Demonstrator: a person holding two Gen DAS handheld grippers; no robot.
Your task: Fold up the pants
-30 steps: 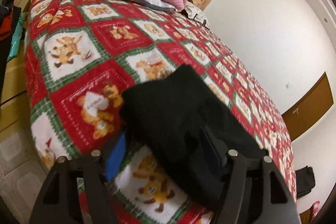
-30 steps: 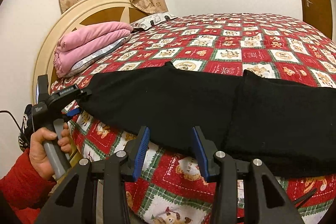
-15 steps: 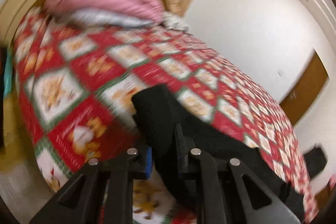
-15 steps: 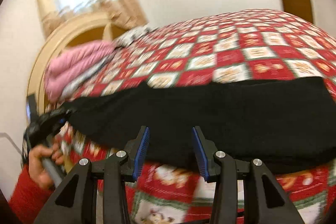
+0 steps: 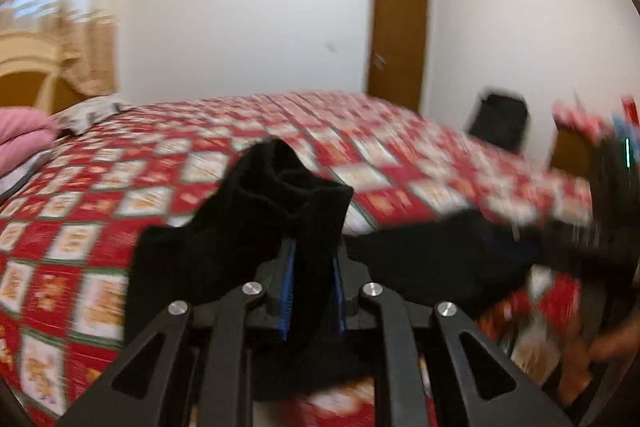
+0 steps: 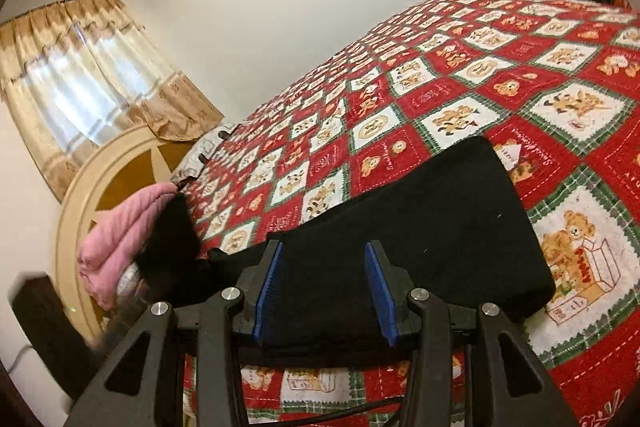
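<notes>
Pinched tight on a bunched end of the black pants (image 5: 280,203) — left gripper (image 5: 312,291), raised above the bed (image 5: 120,195). Parted, blue pads clear of the cloth — right gripper (image 6: 325,293) over the folded pants (image 6: 440,227), flat on the teddy-bear quilt (image 6: 560,107) near its edge.

You have a bed (image 6: 460,75) covered by a red, white and green teddy-bear quilt (image 5: 92,239). At its head end a folded pink blanket (image 6: 120,231) lies against the cream headboard (image 6: 80,187), with a patterned pillow (image 5: 92,111) beside it. Beige curtains (image 6: 80,75) hang behind. A brown door (image 5: 398,39) stands past the bed's far edge, with a black bag (image 5: 500,121) near it.
</notes>
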